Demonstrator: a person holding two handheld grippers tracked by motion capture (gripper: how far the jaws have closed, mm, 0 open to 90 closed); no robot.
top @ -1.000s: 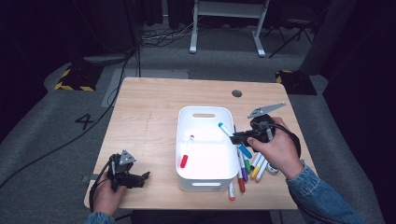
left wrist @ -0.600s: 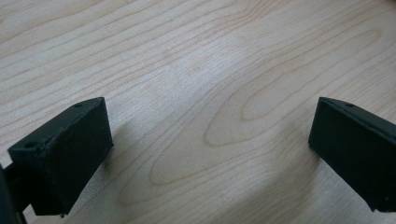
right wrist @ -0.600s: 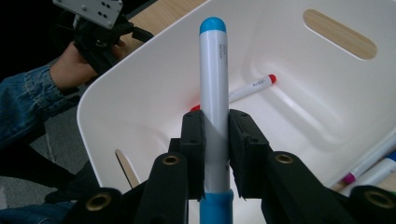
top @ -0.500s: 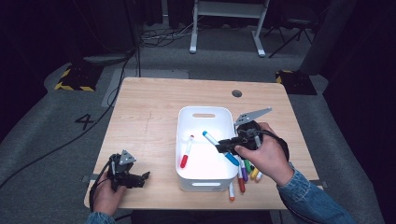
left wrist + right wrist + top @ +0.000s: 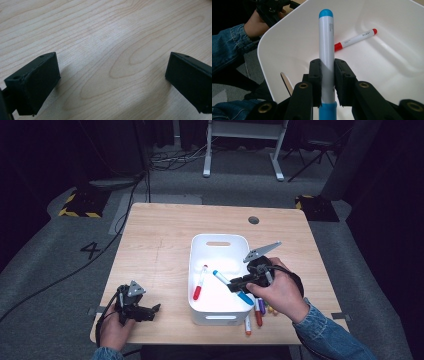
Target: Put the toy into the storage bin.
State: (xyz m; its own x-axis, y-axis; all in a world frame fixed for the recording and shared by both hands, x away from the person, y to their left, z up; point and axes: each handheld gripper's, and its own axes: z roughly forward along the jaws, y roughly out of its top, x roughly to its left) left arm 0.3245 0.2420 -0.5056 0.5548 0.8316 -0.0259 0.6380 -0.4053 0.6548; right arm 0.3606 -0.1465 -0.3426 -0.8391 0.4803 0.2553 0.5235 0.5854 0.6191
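The right gripper (image 5: pixel 327 72) clamps a blue marker (image 5: pixel 326 40) over the white bin (image 5: pixel 200 245), a red marker (image 5: pixel 354 39) lying ahead of its tip, loose markers (image 5: pixel 257 312) behind it, while the left gripper (image 5: pixel 110 82) gapes wide over bare table (image 5: pixel 105 32).

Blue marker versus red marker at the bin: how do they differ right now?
The blue marker is clamped in the right gripper above the white bin; the red marker lies loose on the bin's floor. One has blue caps, the other red. Both have white barrels with small print.
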